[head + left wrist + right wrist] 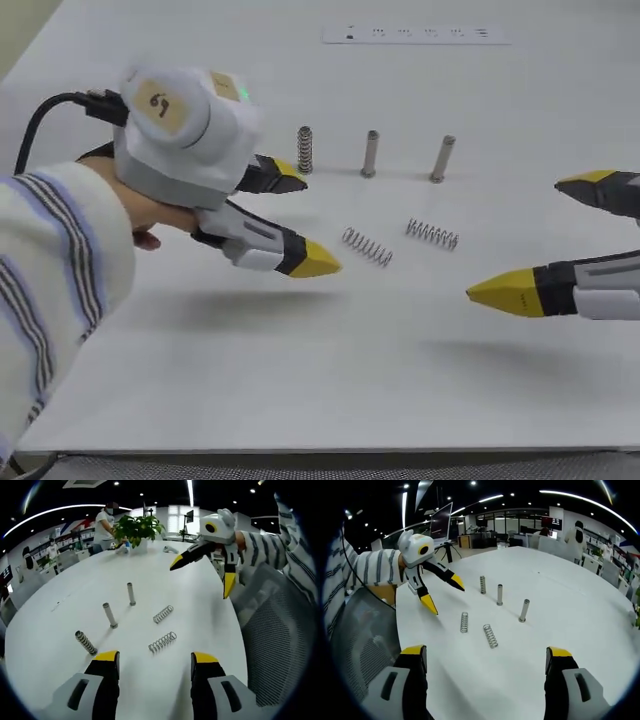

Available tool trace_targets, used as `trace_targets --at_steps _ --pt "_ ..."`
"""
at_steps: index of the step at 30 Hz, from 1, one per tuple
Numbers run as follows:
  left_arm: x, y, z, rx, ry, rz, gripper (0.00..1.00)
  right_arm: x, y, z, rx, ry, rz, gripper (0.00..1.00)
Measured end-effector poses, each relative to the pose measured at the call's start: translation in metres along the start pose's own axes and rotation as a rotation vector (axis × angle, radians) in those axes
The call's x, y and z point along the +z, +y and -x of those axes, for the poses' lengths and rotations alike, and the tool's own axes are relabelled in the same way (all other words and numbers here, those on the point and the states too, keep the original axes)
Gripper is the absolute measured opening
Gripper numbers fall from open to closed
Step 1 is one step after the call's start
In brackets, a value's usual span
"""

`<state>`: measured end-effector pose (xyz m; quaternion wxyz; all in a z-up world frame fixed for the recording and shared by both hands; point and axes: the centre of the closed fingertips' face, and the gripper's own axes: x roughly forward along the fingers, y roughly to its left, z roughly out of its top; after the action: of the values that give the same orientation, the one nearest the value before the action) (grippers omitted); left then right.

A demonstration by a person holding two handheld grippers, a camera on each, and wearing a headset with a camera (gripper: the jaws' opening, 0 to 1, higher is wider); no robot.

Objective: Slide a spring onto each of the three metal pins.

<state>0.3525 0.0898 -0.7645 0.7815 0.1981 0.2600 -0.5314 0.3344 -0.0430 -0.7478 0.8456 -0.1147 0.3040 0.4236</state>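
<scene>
Three short grey metal pins stand upright in a row in the upper middle of the head view, on the white table (200,380). They stand on end, presumably so a coil can be lowered over each from above. The leftmost pin (305,131) already wears a fitted spring (305,150) around its shaft. I cannot tell whether it sits fully down at the base, since the detail is too small. The middle pin (370,153) and the right-hand pin (442,158) are bare, so I judge one of three done.

Two loose coiled steel springs lie on their sides just below the row. The left-hand spring (366,246) and the right-hand spring (432,233) are close together, and each is near a bare pin.

The left claw (305,220) has yellow tips and is held by a hand (150,212) in a striped sleeve (60,270). It sits at centre left with its jaws wide apart and empty, the lower tip just left of the left-hand spring (the likelier next pick). The right claw (520,238), at the right edge, gapes equally wide and carries nothing.
</scene>
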Motion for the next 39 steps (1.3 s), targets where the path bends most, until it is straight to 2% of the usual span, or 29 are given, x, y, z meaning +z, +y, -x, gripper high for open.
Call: trace_targets --at_steps 3,6,8,10,17,18,20,26,28,29,33,39 --pt "0.001 -0.001 -0.006 -0.024 0.012 -0.028 0.43 0.000 0.001 0.000 0.003 -0.001 -0.003 0.97" --pt "-0.003 -0.005 -0.012 -0.057 0.060 -0.080 0.43 -0.002 0.003 -0.001 0.005 0.007 -0.007 0.98" --pt "-0.004 -0.008 -0.016 -0.077 0.074 -0.093 0.38 -0.005 0.007 0.000 0.017 0.022 -0.008 0.97" --pt "-0.004 -0.010 -0.019 -0.090 0.083 -0.109 0.34 -0.006 0.007 -0.001 0.016 0.027 -0.006 0.97" --pt "-0.002 -0.016 -0.033 -0.133 0.115 -0.173 0.31 -0.007 0.008 0.001 0.012 0.023 -0.010 0.97" --pt "-0.004 -0.017 -0.035 -0.141 0.137 -0.175 0.29 -0.007 0.008 0.001 0.013 0.023 -0.011 0.96" --pt "-0.005 -0.017 -0.037 -0.151 0.150 -0.186 0.25 -0.006 0.008 0.001 0.015 0.021 -0.012 0.96" --pt "-0.003 -0.015 -0.039 -0.160 0.152 -0.190 0.21 -0.006 0.012 0.000 0.025 0.021 -0.004 0.96" --pt "-0.010 -0.016 -0.038 -0.177 0.177 -0.183 0.19 -0.005 0.014 0.000 0.033 0.017 -0.008 0.96" --pt "-0.012 -0.016 -0.037 -0.179 0.186 -0.182 0.14 -0.005 0.015 0.000 0.034 0.017 -0.007 0.95" --pt "-0.018 -0.015 -0.037 -0.175 0.208 -0.181 0.15 -0.005 0.017 0.000 0.036 0.018 -0.006 0.94" --pt "-0.024 -0.019 -0.037 -0.190 0.231 -0.192 0.06 -0.005 0.018 0.001 0.037 0.015 -0.006 0.93"
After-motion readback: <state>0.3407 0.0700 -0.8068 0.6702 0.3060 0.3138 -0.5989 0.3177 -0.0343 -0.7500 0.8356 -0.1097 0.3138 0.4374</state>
